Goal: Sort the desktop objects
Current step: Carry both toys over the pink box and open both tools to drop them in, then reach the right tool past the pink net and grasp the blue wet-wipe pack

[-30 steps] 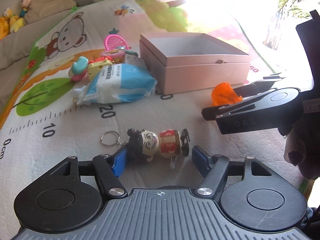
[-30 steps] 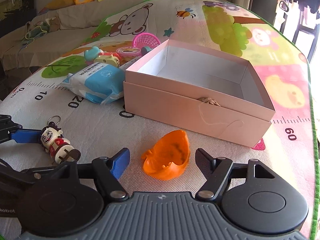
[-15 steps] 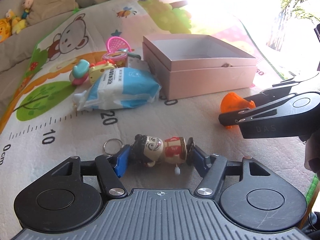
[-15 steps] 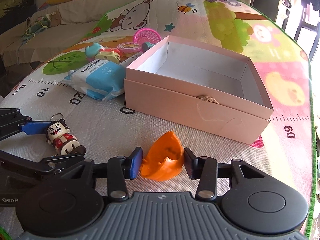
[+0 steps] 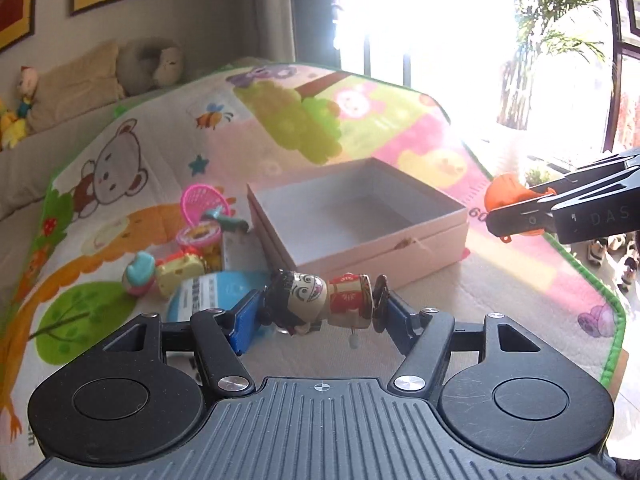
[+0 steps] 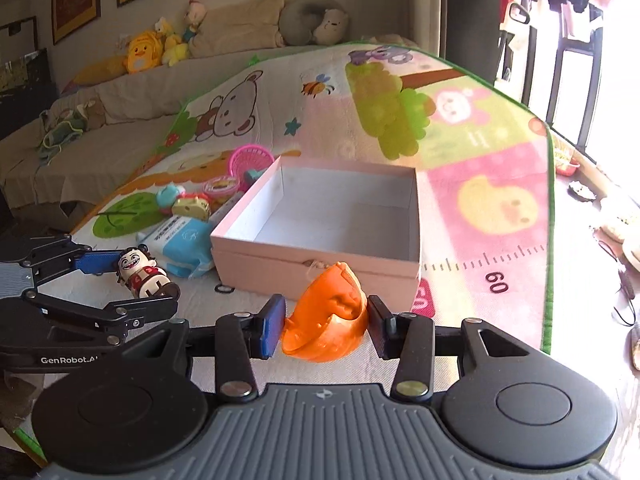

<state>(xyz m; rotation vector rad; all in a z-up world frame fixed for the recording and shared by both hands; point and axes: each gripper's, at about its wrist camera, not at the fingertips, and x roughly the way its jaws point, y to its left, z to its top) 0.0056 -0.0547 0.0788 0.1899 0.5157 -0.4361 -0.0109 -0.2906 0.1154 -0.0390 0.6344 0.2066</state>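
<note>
Tissue pack [image 5: 216, 292] half hidden (by figurine [image 5: 320, 300]).

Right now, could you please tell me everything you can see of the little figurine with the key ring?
The figurine is a small, glossy toy that looks plastic: black hair, a wide grinning face, red patterned tunic, cream body, dark base and a small white knob beneath. It lies sideways, clear of the mat, pinched head and base between the blue pads of the left hand-held gripper, in front of the pink box. Its key ring is hidden.

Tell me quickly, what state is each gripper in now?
Left gripper: closed on the doll.
Right gripper: closed on the orange toy.
</note>
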